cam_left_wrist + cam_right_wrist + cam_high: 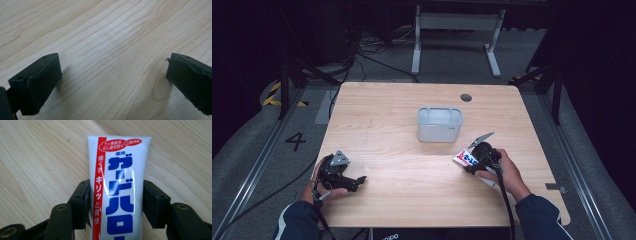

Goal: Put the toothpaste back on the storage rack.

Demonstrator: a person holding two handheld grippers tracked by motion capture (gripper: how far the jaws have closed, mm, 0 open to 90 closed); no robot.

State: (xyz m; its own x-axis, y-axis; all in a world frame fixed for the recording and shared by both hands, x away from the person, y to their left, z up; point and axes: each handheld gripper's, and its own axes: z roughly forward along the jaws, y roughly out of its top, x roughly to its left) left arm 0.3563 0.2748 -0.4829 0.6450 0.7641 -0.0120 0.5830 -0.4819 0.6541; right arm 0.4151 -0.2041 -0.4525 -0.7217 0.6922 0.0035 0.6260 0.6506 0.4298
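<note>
So the right gripper (116, 195) has its fingers (81, 202) right up against both sides of a white toothpaste tube (118, 187) with blue and red Japanese print, and it looks like they're holding it; the tube sits low over the wooden worktop (402, 130) on the right side, just in front of a light grey plastic bin (439, 124). Meanwhile the left gripper (357, 181) is parked near the front-left edge, fingers (37, 85) spread wide with just bare wood between them.

tube (120, 192): lower end cut off by frame edge | high view: label seemingly too small to read
</note>
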